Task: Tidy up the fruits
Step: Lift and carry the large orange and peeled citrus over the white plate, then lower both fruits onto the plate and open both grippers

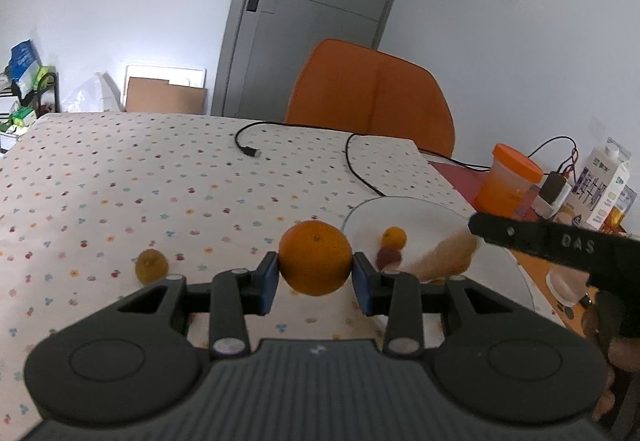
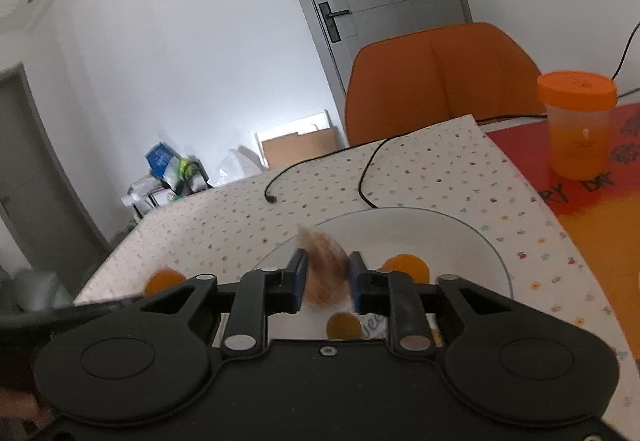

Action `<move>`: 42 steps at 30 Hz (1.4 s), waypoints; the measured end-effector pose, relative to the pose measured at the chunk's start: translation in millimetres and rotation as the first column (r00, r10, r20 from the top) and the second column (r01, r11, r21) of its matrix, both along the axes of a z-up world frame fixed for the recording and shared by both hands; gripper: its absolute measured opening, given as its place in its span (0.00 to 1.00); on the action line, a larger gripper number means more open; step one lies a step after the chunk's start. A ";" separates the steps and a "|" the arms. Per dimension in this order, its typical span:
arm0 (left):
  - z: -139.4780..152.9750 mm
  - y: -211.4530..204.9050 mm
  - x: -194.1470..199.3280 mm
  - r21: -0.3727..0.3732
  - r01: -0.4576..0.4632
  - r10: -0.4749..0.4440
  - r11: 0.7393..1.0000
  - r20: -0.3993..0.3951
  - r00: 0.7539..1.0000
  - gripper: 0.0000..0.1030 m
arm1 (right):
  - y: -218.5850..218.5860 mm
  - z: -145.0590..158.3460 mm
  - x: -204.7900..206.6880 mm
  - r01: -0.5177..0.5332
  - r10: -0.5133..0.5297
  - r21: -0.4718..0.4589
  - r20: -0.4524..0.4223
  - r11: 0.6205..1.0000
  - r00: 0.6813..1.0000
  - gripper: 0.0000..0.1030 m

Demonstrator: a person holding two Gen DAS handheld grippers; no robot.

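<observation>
Two fruits ride toward the white plate (image 1: pixel 508 273) for sorting: the left hand-held gripper (image 1: pixel 315 275) clamps an orange (image 1: pixel 315 258) above the bench (image 1: pixel 120 181), the right hand-held gripper (image 2: pixel 328 281) pinches a blurred brownish fruit (image 2: pixel 323 269) over it.

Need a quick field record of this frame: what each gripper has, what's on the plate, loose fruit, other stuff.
left gripper: shut on orange
right gripper: shut on a blurred, tan, ridged item, over the plate
on plate: small orange fruit, reddish fruit
on tablecloth: small yellowish fruit, black cable
beside: orange-lidded jar, milk carton
</observation>
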State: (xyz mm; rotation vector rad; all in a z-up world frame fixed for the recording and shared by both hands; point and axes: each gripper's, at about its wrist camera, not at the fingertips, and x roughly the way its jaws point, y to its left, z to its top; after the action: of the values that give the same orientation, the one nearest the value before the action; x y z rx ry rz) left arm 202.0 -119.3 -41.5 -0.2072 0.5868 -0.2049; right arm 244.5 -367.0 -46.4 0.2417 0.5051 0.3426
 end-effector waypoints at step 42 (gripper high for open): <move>3.7 22.6 -18.8 0.036 -0.085 0.086 0.996 -0.035 0.996 0.82 | -2.5 -15.7 -49.4 0.022 -0.021 0.025 -0.043 0.999 0.999 0.81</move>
State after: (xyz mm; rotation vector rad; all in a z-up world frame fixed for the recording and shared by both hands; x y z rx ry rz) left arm 183.2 -96.8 -37.8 -0.2023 0.6162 -0.1085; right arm 195.1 -369.5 -62.2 0.2795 0.5405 0.3231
